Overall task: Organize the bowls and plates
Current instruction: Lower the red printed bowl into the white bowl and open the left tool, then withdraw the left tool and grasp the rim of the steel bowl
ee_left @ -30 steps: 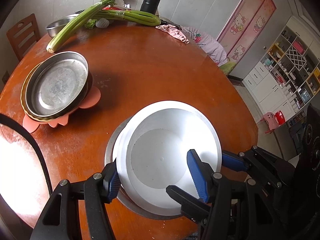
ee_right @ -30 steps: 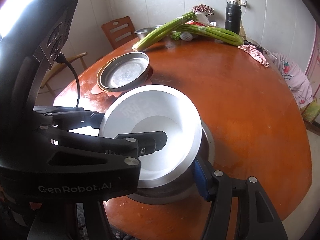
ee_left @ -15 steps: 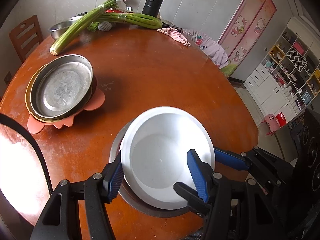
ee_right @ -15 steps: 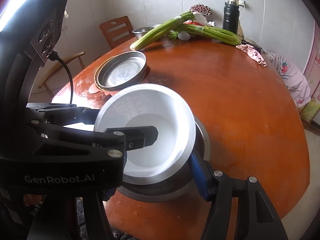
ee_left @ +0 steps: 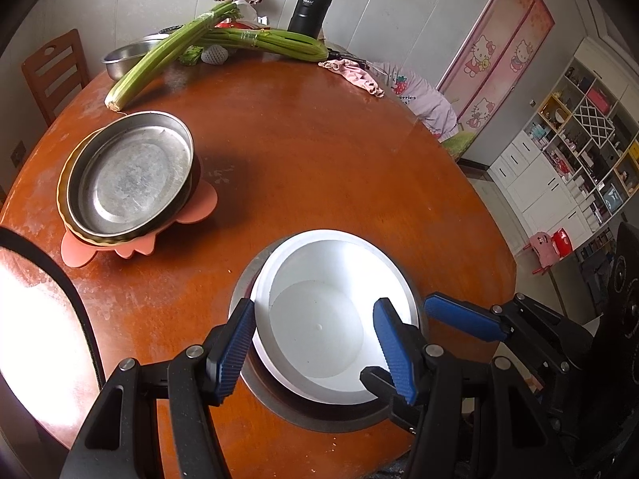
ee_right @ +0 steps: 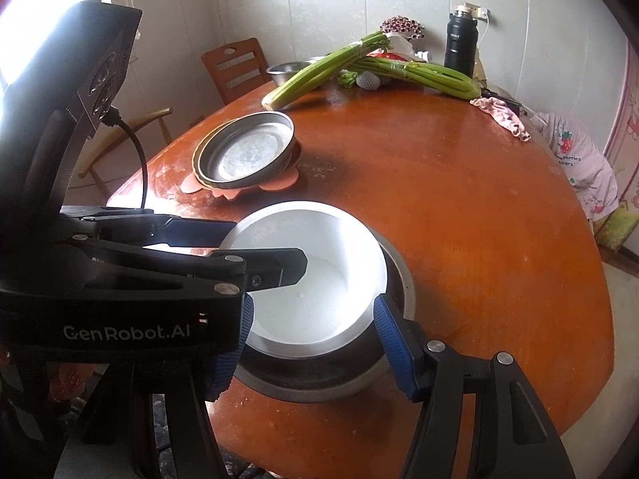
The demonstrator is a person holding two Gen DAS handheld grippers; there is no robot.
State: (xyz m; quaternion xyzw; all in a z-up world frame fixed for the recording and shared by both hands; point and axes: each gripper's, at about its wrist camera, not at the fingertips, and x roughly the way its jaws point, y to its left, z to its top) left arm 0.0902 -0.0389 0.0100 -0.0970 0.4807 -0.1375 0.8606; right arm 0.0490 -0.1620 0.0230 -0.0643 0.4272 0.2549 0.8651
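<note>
A white bowl (ee_left: 319,319) is seen nested inside a steel bowl (ee_left: 275,411) at the near edge of the round wooden table (ee_left: 319,151). The left gripper (ee_left: 315,351) is placed across the white bowl's near left wall, one blue pad outside the rim and one inside, and appears to be pinching it. The right gripper (ee_right: 311,343) is set around the near side of the steel bowl; whether it is clamped cannot be told, since its left finger is hidden behind the left gripper's body. To the far left, a steel plate (ee_left: 131,175) is already stacked on a yellow-rimmed dish (ee_left: 64,199) over a pink mat (ee_left: 199,207). Another steel bowl (ee_left: 124,58) is left under the celery (ee_left: 159,56) at the far side, beside a black flask (ee_left: 309,12). The sorting is judged to be mostly done, with that far bowl perhaps still to be gathered.
</note>
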